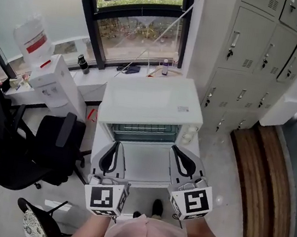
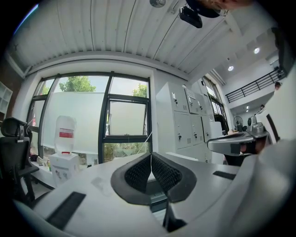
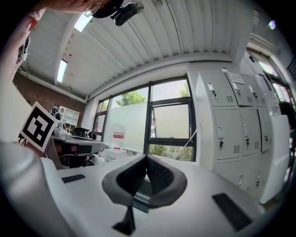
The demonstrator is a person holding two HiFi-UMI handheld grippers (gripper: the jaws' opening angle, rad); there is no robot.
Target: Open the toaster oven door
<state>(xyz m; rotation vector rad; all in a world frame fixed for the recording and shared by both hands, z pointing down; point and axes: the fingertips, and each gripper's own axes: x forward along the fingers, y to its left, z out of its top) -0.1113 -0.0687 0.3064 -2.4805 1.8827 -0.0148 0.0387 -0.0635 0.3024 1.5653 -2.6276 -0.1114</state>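
Note:
The white toaster oven (image 1: 152, 103) stands below me. Its door (image 1: 146, 167) hangs open, folded down flat toward me, and the wire rack (image 1: 144, 133) inside shows. My left gripper (image 1: 115, 144) hovers over the door's left side and my right gripper (image 1: 175, 148) over its right side. Both point at the oven mouth. In the left gripper view the black ribbed pads (image 2: 138, 172) meet at their tips with nothing between them. The right gripper view shows its pads (image 3: 159, 175) closed the same way, also empty. Whether either gripper touches the door is unclear.
A black office chair (image 1: 44, 149) stands close on the left, with a water dispenser (image 1: 54, 82) behind it. Grey lockers (image 1: 258, 49) fill the right wall and a wooden bench (image 1: 261, 176) runs along the floor. A window sill (image 1: 144, 71) with small items lies behind the oven.

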